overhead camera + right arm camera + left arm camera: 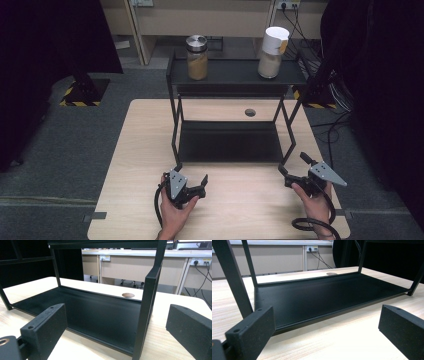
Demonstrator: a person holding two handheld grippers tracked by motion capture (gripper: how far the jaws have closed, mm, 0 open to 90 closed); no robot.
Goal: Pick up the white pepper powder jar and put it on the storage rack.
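Black metal two-tier rack [230, 75] sits mid-table on the light wood table [135, 150]. Top shelf carries 2 jars: steel-lidded glass jar [197, 57] at left, white-lidded jar [273, 52] at right, well apart. Lower shelf [324, 295] bare. Left gripper [191, 183] near rack's front-left leg, jaws spread, nothing btwn them. Right gripper [293, 169] just beside front-right leg [147, 315], jaws also wide, holding nothing. Both low over the tabletop, pointing twd the lower shelf.
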